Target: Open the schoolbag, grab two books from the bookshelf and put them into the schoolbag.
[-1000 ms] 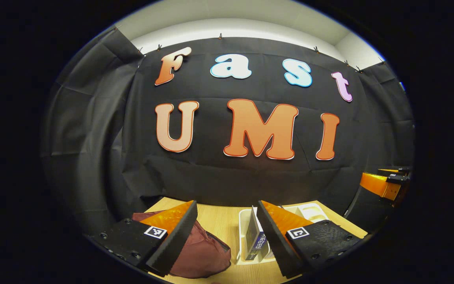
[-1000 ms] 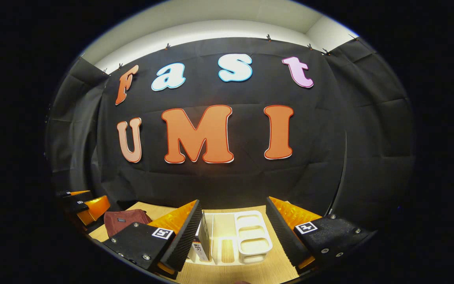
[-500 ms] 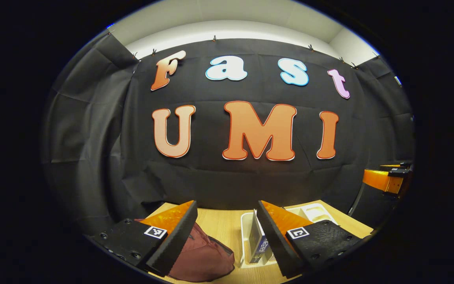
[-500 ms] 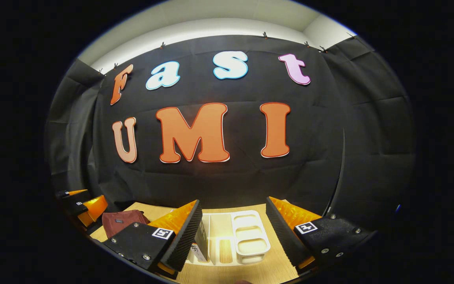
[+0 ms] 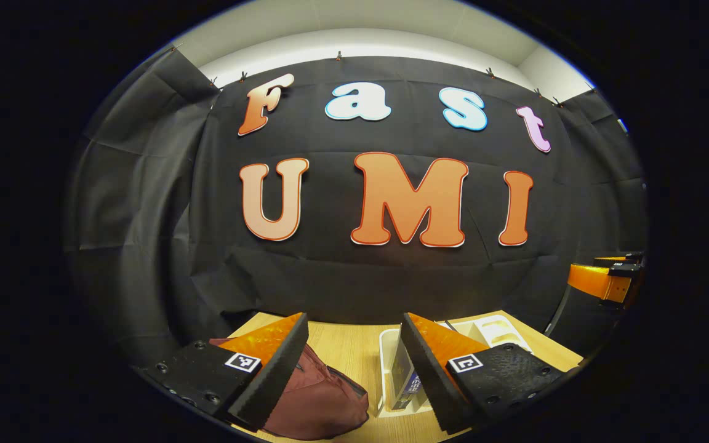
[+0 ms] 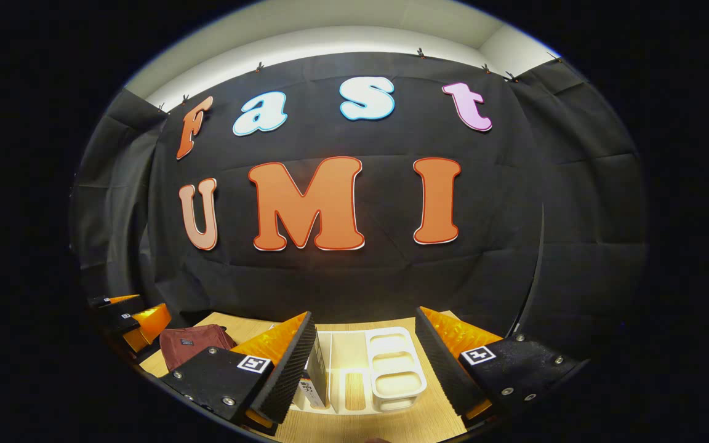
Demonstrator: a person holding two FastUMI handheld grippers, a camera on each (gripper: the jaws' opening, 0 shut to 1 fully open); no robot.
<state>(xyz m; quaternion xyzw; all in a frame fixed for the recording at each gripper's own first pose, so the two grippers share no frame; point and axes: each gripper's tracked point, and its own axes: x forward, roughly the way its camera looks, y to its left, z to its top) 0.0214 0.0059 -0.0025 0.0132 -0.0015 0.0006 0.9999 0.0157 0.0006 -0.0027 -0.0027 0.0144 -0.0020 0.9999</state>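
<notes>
Maroon schoolbag [image 5: 314,400] lies zipped at the bench's [image 5: 348,344] left end; beside it, a white bookshelf [image 6: 391,369] holds upright books [image 5: 405,381], labels unreadable. Left tongs [image 5: 354,369] and right tongs [image 6: 364,369] gape empty.

nothing really readable here, the book [image 5: 405,383] in the white rack [image 6: 391,369] has print on its cover but it's too small to make out

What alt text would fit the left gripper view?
The open left gripper hangs over a wooden table, a maroon schoolbag below its left finger and a white bookshelf holding a book beside its right finger. The right gripper shows at far right.
</notes>
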